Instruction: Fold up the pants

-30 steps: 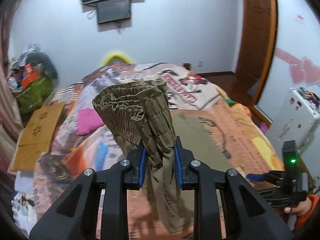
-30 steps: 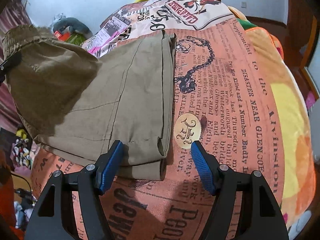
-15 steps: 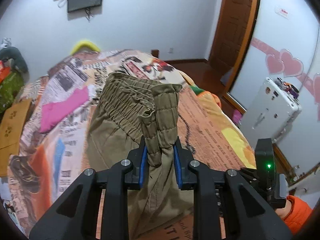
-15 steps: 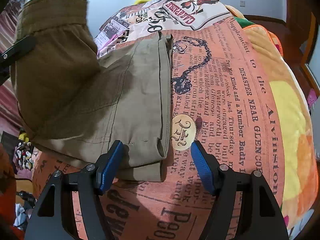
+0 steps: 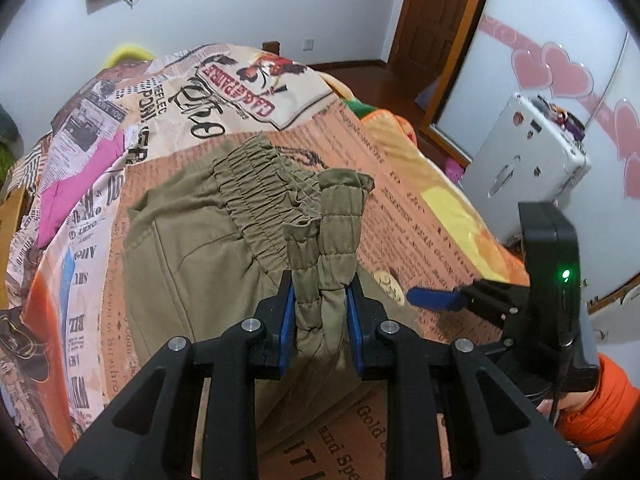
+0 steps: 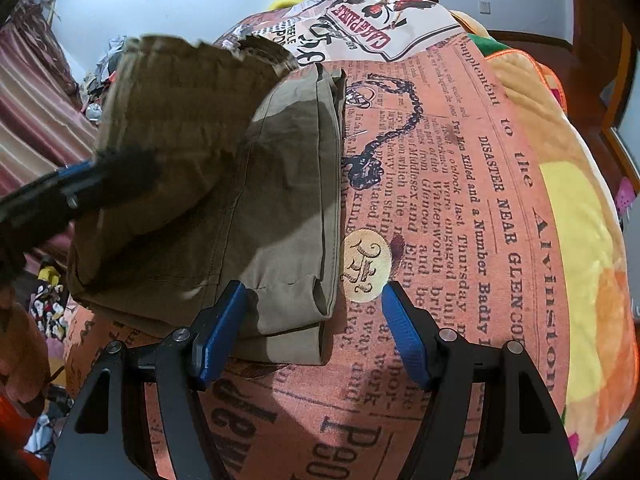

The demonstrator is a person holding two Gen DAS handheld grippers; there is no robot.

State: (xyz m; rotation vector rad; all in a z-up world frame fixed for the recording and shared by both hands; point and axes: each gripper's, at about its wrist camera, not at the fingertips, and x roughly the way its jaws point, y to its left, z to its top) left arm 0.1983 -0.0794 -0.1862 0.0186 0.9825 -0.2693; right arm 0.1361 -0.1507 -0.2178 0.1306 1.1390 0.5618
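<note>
Left tongs (image 5: 320, 312): blue pads closed on a bunched section of the elastic waistband (image 5: 280, 196), which stands gathered and ruffled above the pads. Right tongs (image 6: 312, 332): jaws held wide apart, nothing between them, poised over the near right corner of the folded pants (image 6: 280, 216); the left pad is seen just over the cloth, the right pad over the bedspread (image 6: 480, 200). Contact with the cloth cannot be told.

Pants are located on the bed, left of centre in the right wrist view, legs already doubled into a stacked rectangle with layered edges visible along the right side and the near corner. The waist end is held raised over this stack by the left tongs, blurred in the right wrist view. Judged status: leg fold done; final fold of the waist section over the stack under way, not yet laid down; release and flattening remain.

Materials: pants of olive-khaki woven cloth, matte, with stitched seams; waistband shirred in close ribs. Bedspread soft, plush-looking, printed with newspaper text on an orange ground, a round cream emblem (image 6: 366, 264) just beside the pants.
</note>
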